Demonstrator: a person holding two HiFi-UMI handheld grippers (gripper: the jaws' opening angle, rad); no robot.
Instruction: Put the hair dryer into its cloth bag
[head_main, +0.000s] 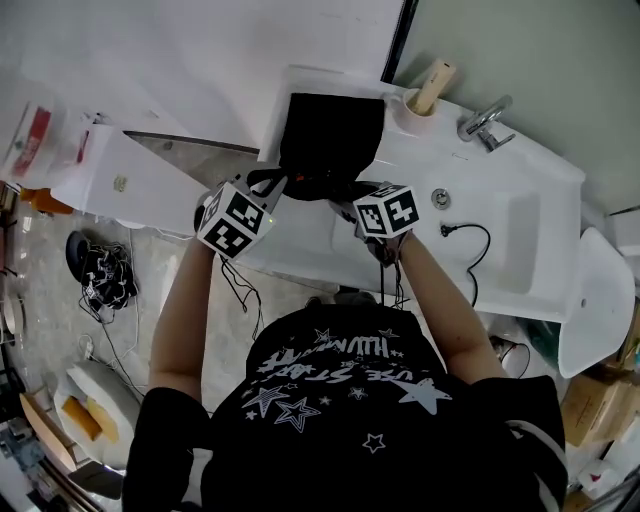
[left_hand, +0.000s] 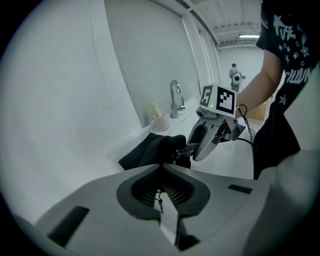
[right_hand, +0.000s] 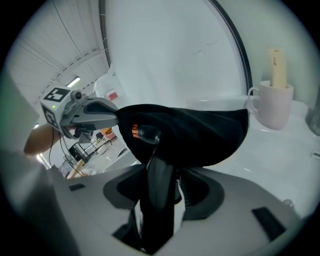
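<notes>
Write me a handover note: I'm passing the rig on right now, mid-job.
Left gripper: jaws shut on the cloth bag at its mouth edge.
Right gripper: jaws shut on the hair dryer by its handle.
Done: the dryer's head is out of sight under the bag, apparently inside.
Left to do: push the handle in, then tuck in the power cord, whose plug lies in the sink.

A pale mug (head_main: 416, 108) holding a wooden stick (head_main: 437, 83) stands near the chrome faucet (head_main: 485, 122) on the white washbasin (head_main: 545, 215).
</notes>
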